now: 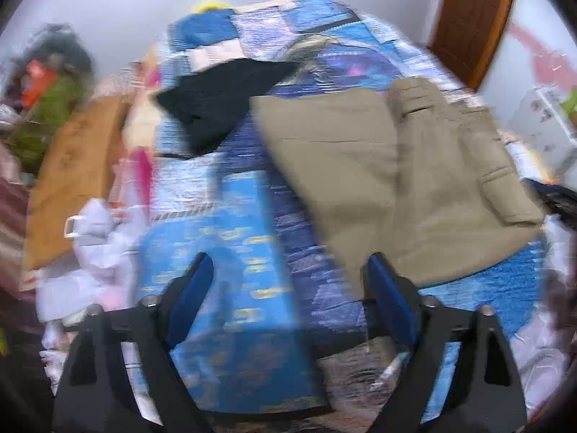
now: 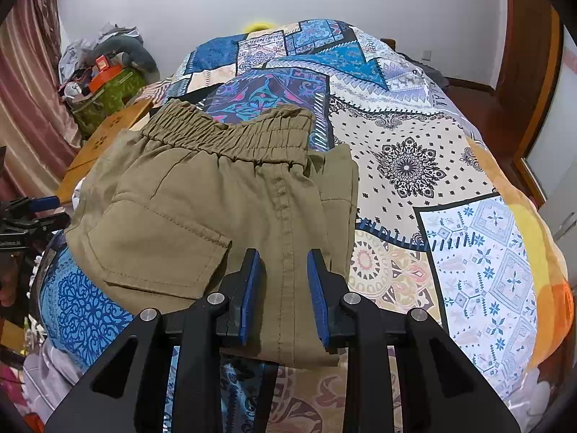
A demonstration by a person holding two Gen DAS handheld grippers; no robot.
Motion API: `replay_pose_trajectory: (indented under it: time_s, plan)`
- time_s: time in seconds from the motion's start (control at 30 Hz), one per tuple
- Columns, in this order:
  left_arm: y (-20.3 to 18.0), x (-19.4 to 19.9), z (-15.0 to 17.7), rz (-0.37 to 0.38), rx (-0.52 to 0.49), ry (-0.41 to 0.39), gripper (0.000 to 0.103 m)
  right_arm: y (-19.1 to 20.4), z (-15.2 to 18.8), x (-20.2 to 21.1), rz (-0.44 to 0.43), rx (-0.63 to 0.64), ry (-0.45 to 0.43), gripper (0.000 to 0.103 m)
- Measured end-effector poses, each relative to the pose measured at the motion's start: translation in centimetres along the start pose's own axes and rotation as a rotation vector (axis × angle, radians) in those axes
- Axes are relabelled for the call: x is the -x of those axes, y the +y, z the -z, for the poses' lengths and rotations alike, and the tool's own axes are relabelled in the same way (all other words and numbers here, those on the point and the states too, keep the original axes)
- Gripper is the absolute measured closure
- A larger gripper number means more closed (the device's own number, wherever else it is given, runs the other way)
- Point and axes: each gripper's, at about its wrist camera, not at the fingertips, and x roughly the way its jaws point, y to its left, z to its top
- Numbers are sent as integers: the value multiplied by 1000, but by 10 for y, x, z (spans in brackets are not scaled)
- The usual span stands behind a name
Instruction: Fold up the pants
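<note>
Khaki pants (image 2: 202, 209) lie folded on the patterned bedspread (image 2: 414, 166), with the elastic waistband at the far end and a cargo pocket (image 2: 158, 249) on the left. My right gripper (image 2: 285, 270) is partly open. Its blue pads (image 2: 250, 292) straddle the near edge of the pants along the seam, and they do not pinch it. In the blurred left wrist view the pants (image 1: 396, 180) lie to the right. My left gripper (image 1: 288, 270) is open and empty over the bedspread (image 1: 234, 288), left of the pants. It also shows in the right wrist view (image 2: 43, 204) at the far left.
A black garment (image 1: 223, 97) lies on the bed beyond the pants. A wooden stool (image 2: 108, 137) and a heap of bags and clothes (image 2: 104, 72) stand left of the bed. A wooden door (image 2: 530, 54) is at the right. White plastic bags (image 1: 93, 245) lie left of the bed.
</note>
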Motion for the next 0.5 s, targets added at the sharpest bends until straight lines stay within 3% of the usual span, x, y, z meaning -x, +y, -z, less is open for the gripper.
replay_pose_trajectory:
  time_s: [0.03,0.07,0.17,0.27,0.37,0.5]
  plan:
    - [3,-4,1,-63,-11,17,35,-1,0,0,-6,-5,1,79]
    - [13,-9,3,-53,10,40,35,-2,-1,0,-11,-10,2,79]
    - [45,-11,3,96,143,73,35,-3,-4,2,-26,-15,1,78]
    - [48,4,-14,93,151,-5,35,-6,-14,8,-43,-35,-24,76]
    - [32,15,-42,162,128,-65,35,-13,-27,14,-56,-70,-70,65]
    - [1,15,-78,273,84,-99,34,-21,-43,10,-53,-85,-91,61]
